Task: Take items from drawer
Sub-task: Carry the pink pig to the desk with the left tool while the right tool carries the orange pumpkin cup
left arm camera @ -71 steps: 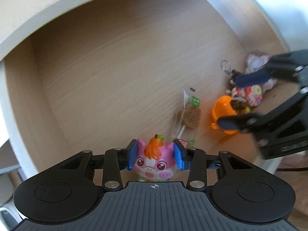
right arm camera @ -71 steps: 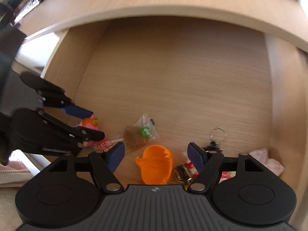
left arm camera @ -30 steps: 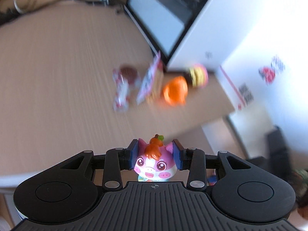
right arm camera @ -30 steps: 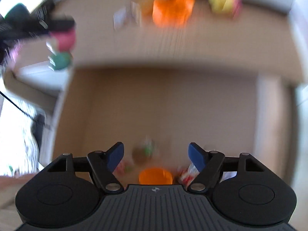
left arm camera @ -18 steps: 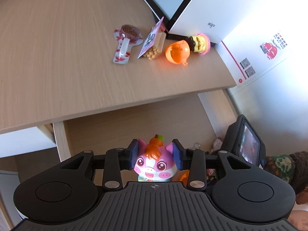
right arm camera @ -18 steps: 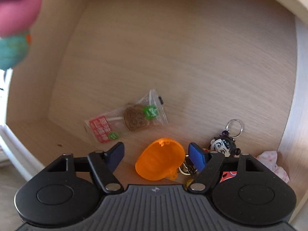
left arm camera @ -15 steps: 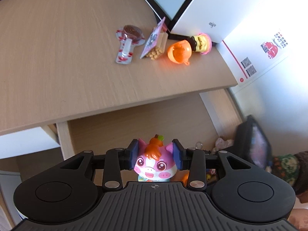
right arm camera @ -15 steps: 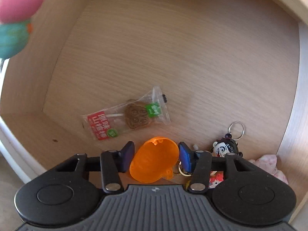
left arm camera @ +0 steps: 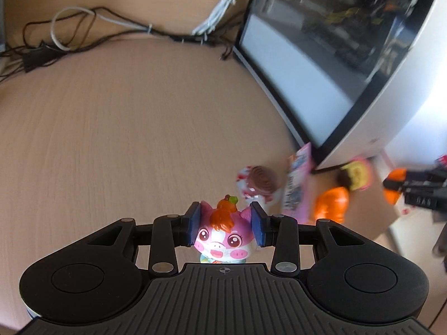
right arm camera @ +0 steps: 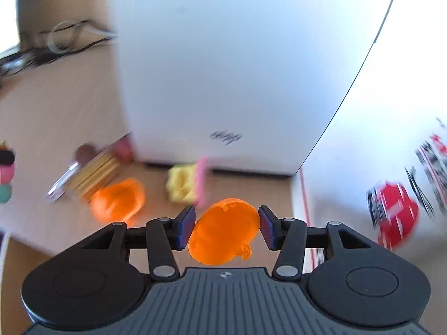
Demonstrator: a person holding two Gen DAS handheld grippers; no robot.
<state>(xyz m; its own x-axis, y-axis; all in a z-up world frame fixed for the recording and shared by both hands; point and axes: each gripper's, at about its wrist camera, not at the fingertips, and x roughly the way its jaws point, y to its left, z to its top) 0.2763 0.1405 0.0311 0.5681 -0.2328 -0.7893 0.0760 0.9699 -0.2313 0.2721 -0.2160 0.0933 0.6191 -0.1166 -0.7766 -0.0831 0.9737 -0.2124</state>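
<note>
My left gripper [left arm camera: 226, 227] is shut on a pink pig toy [left arm camera: 223, 237] with an orange tuft, held above the wooden desk top [left arm camera: 125, 125]. My right gripper [right arm camera: 225, 227] is shut on an orange plastic shell [right arm camera: 223, 231], held over the desk's right end. In the left wrist view that gripper [left arm camera: 419, 189] enters blurred at the far right with the orange shell [left arm camera: 392, 187]. On the desk lie a second orange shell [right arm camera: 118, 199], a yellow-and-pink toy [right arm camera: 185, 185], a snack packet [left arm camera: 297, 178] and a wrapped lollipop [left arm camera: 261, 182]. The drawer is out of view.
A white computer case [right arm camera: 223, 69] with a glass side panel [left arm camera: 321, 55] stands at the back right of the desk. Cables [left arm camera: 83, 30] trail along the desk's rear edge. A white box with red print [right arm camera: 396, 212] sits to the right, below desk level.
The right gripper closed on the orange shell in the drawer and lifted it up over the desk. The left gripper carried the pig toy from above the drawer over the desk top.
</note>
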